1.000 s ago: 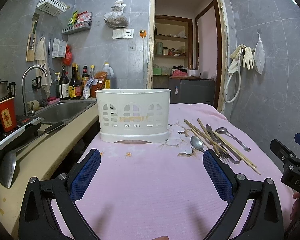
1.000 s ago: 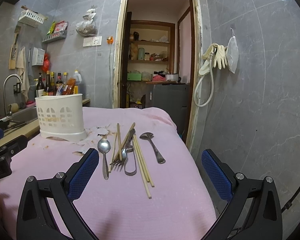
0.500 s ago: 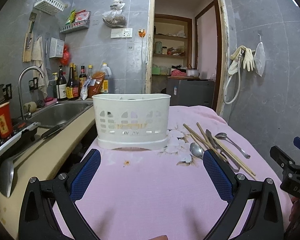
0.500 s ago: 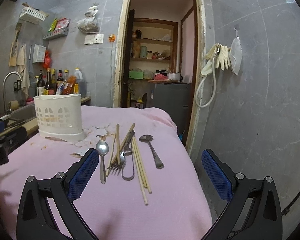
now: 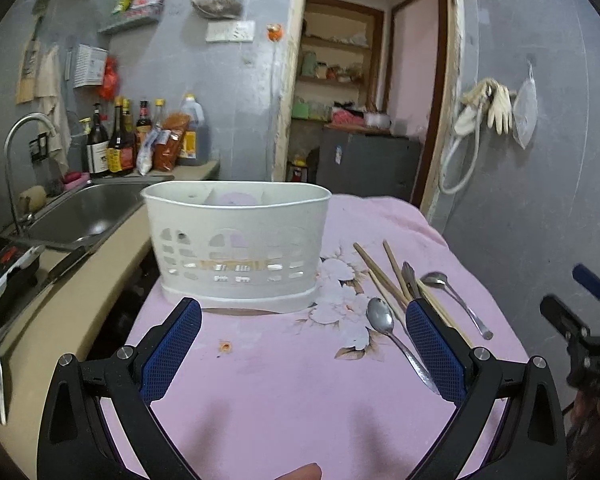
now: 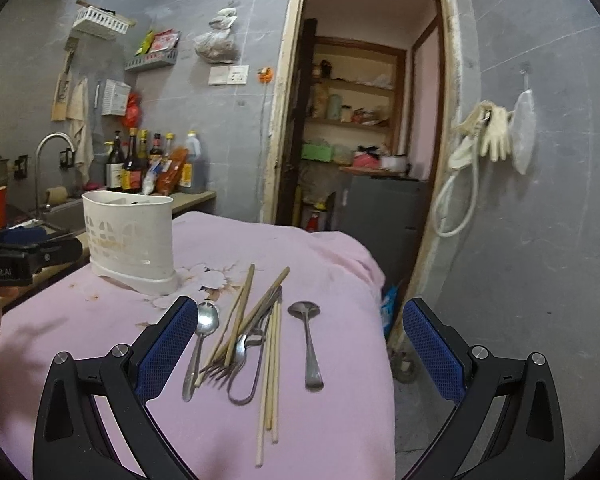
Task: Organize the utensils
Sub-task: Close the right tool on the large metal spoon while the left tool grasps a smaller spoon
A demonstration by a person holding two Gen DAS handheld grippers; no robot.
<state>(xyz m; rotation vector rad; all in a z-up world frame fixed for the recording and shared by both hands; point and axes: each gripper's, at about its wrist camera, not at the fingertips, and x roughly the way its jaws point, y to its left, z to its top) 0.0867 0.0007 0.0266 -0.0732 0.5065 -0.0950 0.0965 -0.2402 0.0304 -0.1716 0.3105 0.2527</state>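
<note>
- None of the utensils appears to be sorted yet: what shows of the white caddy (image 5: 238,248) interior, seen over its rim, looks empty, so I judge the whole job is still ahead.
- Left gripper (image 5: 302,354): its jaws stand wide apart with nothing between them, hovering low over the pink cloth (image 5: 284,380). The caddy stands upright straight ahead of it, just beyond the fingertips and centred between them.
- Caddy dividers are visible inside the rim from the left wrist view, so it has more than one compartment; which utensil belongs in which I cannot tell.
- Right of the caddy, apart from its base, the utensils lie loose on the cloth in one cluster.
- Right gripper (image 6: 300,346): also spread wide and holding nothing, with the cluster lying on the cloth between its fingers and ahead of them.
- Leftmost in that cluster is a spoon (image 6: 200,344), its bowl just beside the left blue pad (image 6: 166,346).
- Next come the wooden chopsticks (image 6: 270,368), several fanned and crossing one another, with a fork (image 6: 236,354) tangled among them and a looped metal utensil (image 6: 246,380) underneath that I cannot identify.
- Rightmost is a second spoon (image 6: 308,340), lying alone and clear of the tangle, well short of the right pad.
- Everything remains to be lifted and dropped into the caddy; the lone spoon looks the easiest first pick.
</note>
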